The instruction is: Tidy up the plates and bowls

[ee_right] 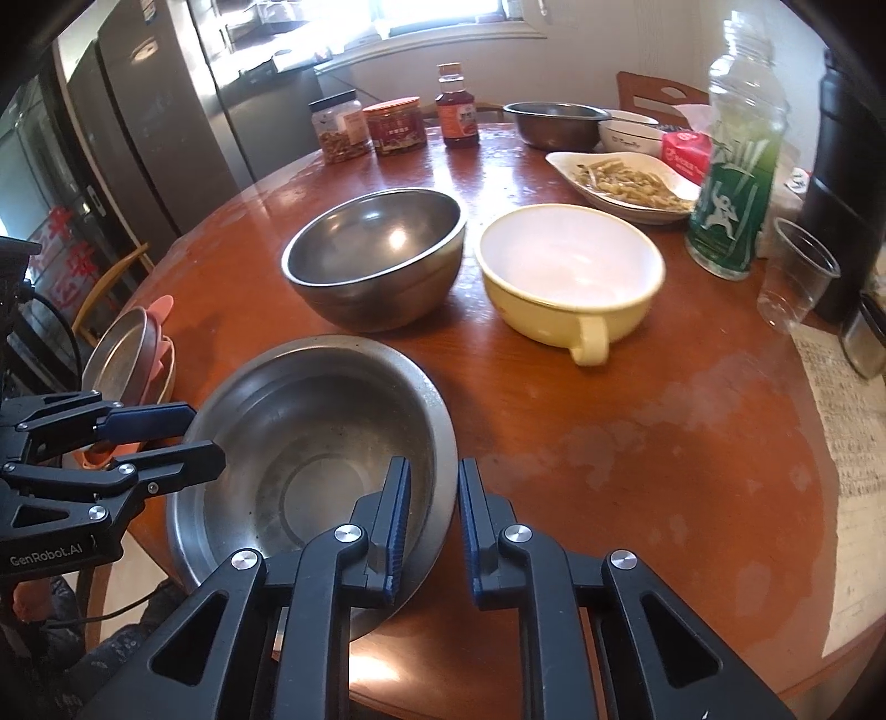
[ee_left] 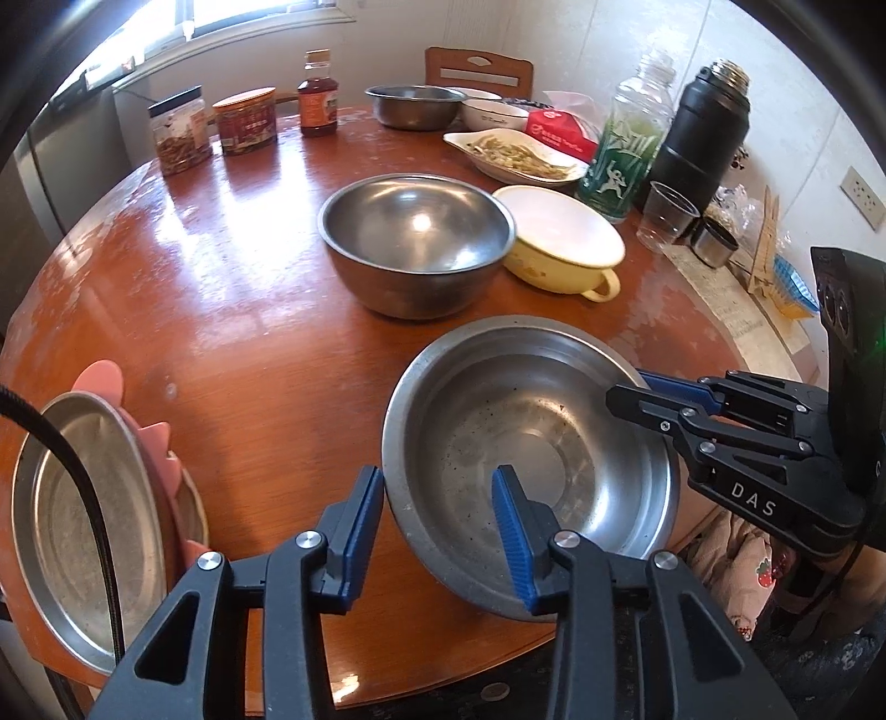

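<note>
Shallow steel bowl at the worktop's near edge, between two grippers

Left hand-held gripper straddles the steel bowl rim, jaws wide; right hand-held gripper straddles the opposite rim, narrow, grip uncertain. Likely light, rigid, slippery: pinch the thin rim.

Window: a bright window at the far side, with strong daylight coming in.
Walls: white wall on the right, with a socket.
Counter: round, brown wooden counter, glossy, with worn pale patches.
Furniture: a wooden chair behind the counter; a grey refrigerator at left.
</note>
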`<state>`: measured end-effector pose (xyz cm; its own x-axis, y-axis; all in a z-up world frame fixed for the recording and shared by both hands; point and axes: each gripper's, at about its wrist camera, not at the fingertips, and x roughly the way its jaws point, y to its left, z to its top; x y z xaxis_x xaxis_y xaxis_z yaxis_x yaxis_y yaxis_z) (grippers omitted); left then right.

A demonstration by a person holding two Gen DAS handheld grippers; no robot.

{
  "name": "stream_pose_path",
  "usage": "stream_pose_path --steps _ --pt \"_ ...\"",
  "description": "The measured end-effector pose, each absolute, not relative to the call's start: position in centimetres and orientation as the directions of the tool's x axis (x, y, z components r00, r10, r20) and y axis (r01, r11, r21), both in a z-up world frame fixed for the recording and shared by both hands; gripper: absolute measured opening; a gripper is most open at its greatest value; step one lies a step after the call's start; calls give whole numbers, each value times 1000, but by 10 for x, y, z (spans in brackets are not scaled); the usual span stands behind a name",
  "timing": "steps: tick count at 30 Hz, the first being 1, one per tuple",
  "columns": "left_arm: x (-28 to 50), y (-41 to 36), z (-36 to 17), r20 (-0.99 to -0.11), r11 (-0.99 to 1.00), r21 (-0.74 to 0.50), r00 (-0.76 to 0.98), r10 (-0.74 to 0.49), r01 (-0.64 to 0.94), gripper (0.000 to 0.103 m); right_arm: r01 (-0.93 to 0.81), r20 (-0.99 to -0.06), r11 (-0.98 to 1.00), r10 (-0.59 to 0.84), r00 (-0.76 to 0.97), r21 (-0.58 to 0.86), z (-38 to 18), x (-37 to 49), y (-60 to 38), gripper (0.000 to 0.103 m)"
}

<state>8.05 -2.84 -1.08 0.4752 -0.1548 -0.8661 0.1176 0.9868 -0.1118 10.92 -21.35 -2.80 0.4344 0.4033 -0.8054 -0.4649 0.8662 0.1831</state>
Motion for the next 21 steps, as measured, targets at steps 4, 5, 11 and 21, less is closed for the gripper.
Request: stream_pose_path --steps 4,5,11,21 --pt "81 -36 -11 -868 986 -99 472 -151 134 41 -455 -806 872 397 439 182 -27 110 -219 17" --pt "81 -36 -11 -868 986 -96 473 -149 134 41 -455 -807 872 396 439 181 -27 110 -219 17" --pt "81 -34 -12 -873 986 -99 464 -150 133 41 -466 -812 868 392 433 170 -26 109 -215 17" --pt "80 -31 -9 -875 987 -86 465 -139 133 42 -460 -815 862 417 403 214 -25 112 -213 23"
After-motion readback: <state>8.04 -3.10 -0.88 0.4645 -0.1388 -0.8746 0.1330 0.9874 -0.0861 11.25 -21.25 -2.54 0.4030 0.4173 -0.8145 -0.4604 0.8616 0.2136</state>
